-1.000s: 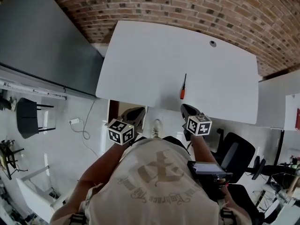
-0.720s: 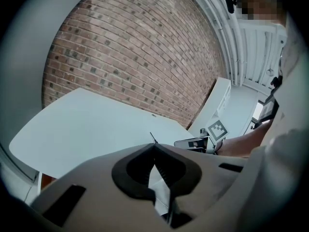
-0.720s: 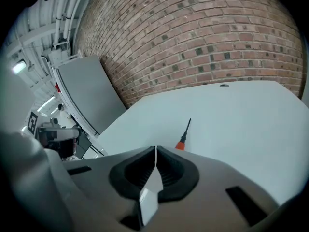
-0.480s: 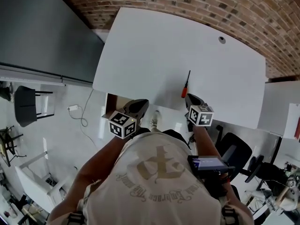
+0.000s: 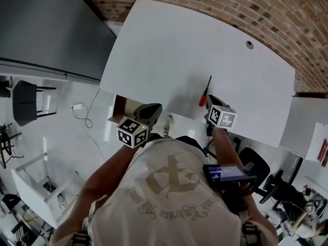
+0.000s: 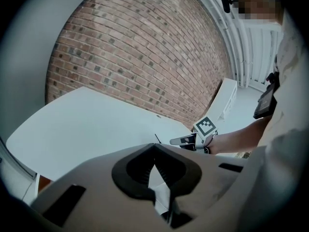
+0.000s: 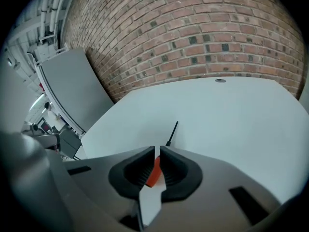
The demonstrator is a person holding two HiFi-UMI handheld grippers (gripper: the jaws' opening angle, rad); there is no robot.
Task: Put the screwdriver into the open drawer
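Right gripper view: we are hovering right gripper (image 7: pixel 157 151), jaws clenched and empty, over handle of screwdriver (image 7: pixel 154 173) lying on table (image 7: pixel 231 115). Left gripper (image 6: pixel 154 152) likewise clenched, empty. Likely risk: closed tips nudging handle, rolling it away.

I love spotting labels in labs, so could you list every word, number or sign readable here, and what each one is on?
No text can be quoted; nothing reads clearly.
Beige T-shirt: gothic lettering under an emblem, too distorted to read.
Two black-and-white marker cubes: square patterns only, no letters.
Dark device at the waist: lit screen, too blurred.
Red sign at the right edge: too small.
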